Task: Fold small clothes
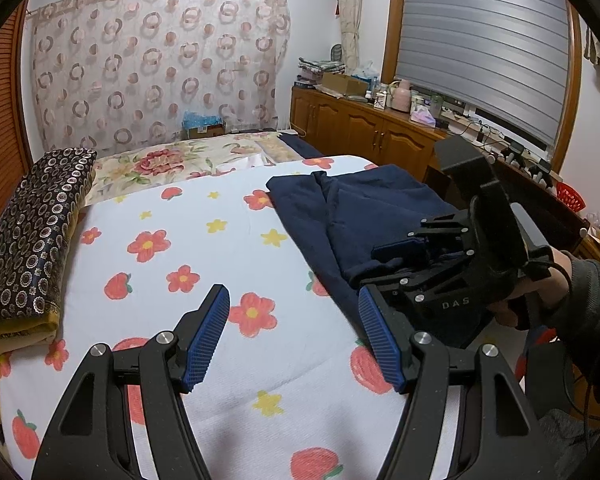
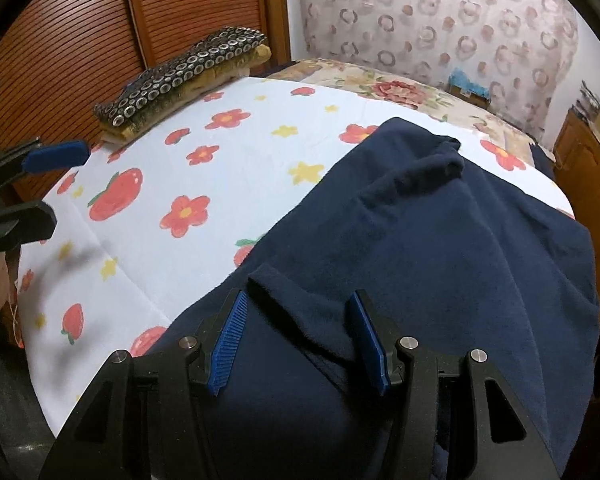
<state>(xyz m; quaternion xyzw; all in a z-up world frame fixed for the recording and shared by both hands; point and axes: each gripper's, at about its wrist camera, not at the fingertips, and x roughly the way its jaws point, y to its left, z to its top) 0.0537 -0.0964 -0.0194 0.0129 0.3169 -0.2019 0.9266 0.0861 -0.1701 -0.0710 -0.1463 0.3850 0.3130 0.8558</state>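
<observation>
- Navy garment is spread on the flowered bed sheet.
- Right gripper is held over it, fingers apart, nothing gripped.
- Left gripper is held open above the sheet.

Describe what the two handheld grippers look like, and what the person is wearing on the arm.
Both are black plastic frames with silver bolts and ribbed blue pads on the fingers. The right gripper carries raised letters reading DAS and a black cable at the wrist. The sleeve is dark grey knit.

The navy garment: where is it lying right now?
The navy garment lies crumpled on the flowered sheet, at the right of the left wrist view, directly under the open right gripper.
</observation>
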